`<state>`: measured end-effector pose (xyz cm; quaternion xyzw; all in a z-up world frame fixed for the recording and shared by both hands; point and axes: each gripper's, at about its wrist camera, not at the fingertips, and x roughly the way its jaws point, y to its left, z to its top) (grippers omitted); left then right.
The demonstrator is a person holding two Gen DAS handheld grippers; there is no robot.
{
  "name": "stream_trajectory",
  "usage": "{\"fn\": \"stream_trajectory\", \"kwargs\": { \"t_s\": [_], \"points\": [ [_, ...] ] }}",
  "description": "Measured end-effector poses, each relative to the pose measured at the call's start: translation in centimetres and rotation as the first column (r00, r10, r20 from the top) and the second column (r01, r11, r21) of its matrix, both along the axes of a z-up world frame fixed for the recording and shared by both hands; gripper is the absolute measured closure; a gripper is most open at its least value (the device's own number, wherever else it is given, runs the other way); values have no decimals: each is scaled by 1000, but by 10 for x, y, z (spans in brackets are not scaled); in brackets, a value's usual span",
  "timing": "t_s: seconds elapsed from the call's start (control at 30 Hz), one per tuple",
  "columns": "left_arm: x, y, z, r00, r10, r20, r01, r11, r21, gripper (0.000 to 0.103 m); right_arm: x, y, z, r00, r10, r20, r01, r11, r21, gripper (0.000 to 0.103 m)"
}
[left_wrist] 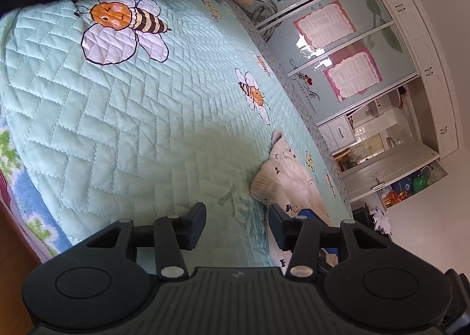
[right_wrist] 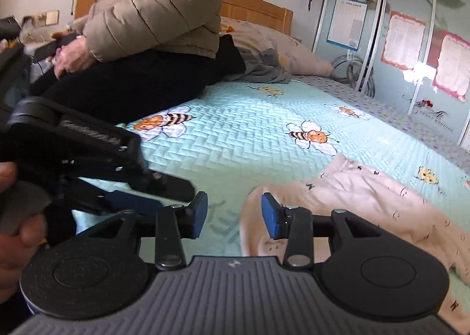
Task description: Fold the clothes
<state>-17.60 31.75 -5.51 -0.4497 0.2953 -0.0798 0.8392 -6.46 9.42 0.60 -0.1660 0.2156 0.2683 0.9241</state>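
Note:
A cream garment with small black prints [right_wrist: 367,197] lies spread on the green quilted bee bedspread [right_wrist: 249,135]. In the left wrist view the garment [left_wrist: 282,173] shows its ribbed cuff pointing toward me. My left gripper [left_wrist: 237,226] is open and empty, just above the bedspread, left of the cuff. My right gripper [right_wrist: 234,214] is open and empty, low over the garment's near edge; its right finger [right_wrist: 271,214] is over the cloth. The left gripper also shows in the right wrist view [right_wrist: 141,188], close on the left.
A person in a beige puffer jacket [right_wrist: 158,3] sits on the bed at the far left. A pillow [right_wrist: 282,47] and grey cloth [right_wrist: 264,70] lie at the headboard. A wardrobe with sliding doors [right_wrist: 382,26] stands beyond the bed's far side.

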Motion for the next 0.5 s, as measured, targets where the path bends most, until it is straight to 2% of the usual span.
{"fn": "stream_trajectory", "kwargs": {
  "t_s": [0.07, 0.1, 0.13, 0.17, 0.27, 0.33, 0.43, 0.5],
  "points": [
    [0, 2, -1, 1000, 3, -1, -3, 1000, -6, 53, 12, 7, -9, 1000, -17, -8, 16, 999, -46, 61],
    [0, 2, -1, 1000, 3, -2, -3, 1000, -6, 53, 18, 8, -14, 999, -26, -24, 25, 998, -59, 65],
    [0, 2, -1, 1000, 3, -2, -3, 1000, -5, 53, 22, 10, -18, 998, -29, -47, 26, 998, -63, 74],
    [0, 3, -1, 1000, 2, -2, -2, 1000, -3, 53, 23, 13, -20, 998, -23, -56, 19, 997, -72, 97],
    [0, 6, -1, 1000, 12, -6, -12, 1000, -2, 53, 15, 20, -24, 999, 6, -49, -11, 996, -94, 99],
    [0, 9, -1, 1000, 20, -9, -20, 1000, -2, 53, 8, 21, -26, 999, 16, -50, -21, 995, -97, 98],
    [0, 8, 3, 1000, 22, -14, -22, 1000, 10, 52, -2, 13, -23, 999, 32, -40, -35, 997, -67, 82],
    [0, 5, 7, 1000, 16, -17, -16, 1000, 21, 52, -9, 2, -15, 999, 36, -29, -37, 999, -25, 58]
  ]
}}
